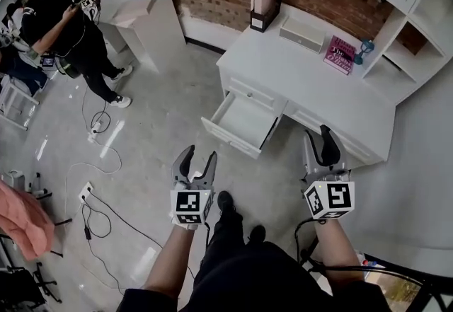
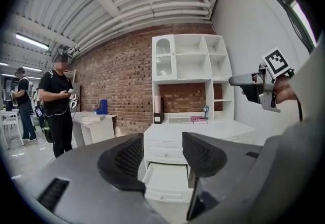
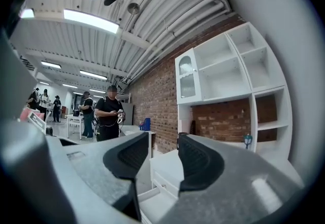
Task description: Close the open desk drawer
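In the right gripper view, the dark ribbed pads (image 3: pixel 203 159) of the right gripper (image 1: pixel 318 137) cover most of the drawer (image 1: pixel 241 119), leaving only a white corner low between them. The head view cuts off the top of the shelf unit (image 1: pixel 417 13) above the desk (image 1: pixel 311 77). The drawer is a smooth white box with a small round knob (image 2: pixel 162 197), pulled out of the desk's front. It lies at one o'clock from the left gripper (image 1: pixel 199 156) and ten o'clock from the right gripper, well apart from both, and both grippers' jaws stand apart, clamping nothing.
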### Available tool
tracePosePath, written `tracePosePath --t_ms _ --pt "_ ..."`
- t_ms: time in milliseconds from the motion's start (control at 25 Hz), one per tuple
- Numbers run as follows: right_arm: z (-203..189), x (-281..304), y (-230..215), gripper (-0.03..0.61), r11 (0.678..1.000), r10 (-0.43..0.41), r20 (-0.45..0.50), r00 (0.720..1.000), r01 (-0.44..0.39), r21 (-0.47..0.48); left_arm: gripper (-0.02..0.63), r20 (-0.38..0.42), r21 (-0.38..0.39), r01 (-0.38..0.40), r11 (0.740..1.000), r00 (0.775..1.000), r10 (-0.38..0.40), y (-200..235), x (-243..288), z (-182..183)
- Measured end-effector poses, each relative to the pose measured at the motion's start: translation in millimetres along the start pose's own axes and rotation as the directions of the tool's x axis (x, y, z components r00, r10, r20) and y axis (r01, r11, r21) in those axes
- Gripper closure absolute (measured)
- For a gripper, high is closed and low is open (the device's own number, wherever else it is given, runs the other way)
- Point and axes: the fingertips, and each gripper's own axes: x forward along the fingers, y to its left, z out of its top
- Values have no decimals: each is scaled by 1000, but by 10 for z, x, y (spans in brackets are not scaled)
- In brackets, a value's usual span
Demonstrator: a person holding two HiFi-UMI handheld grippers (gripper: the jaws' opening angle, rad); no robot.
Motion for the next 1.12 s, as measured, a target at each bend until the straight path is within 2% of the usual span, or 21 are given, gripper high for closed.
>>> tracePosePath --t_ms 200,400,720,1000,1120 --pt "-313 699 179 396 999 -14 -75 997 12 -34 379 -78 28 42 999 996 -40 512 604 -431" --pt "-531 1164 244 397 997 -62 -134 989 55 -55 379 -178 28 121 992 977 -115 741 1092 -921" --pt "-1091 1521 221 399 996 -68 -235 970 51 -75 379 -337 8 200 980 923 -186 662 1657 -1812" --pt "-1685 1737 116 400 1000 -16 -289 957 9 -27 379 -479 19 206 978 861 -172 581 2031 -2658" --pt "-2006 1853 98 400 1000 27 -307 951 -27 6 379 -515 30 193 981 844 -151 612 2219 -2981"
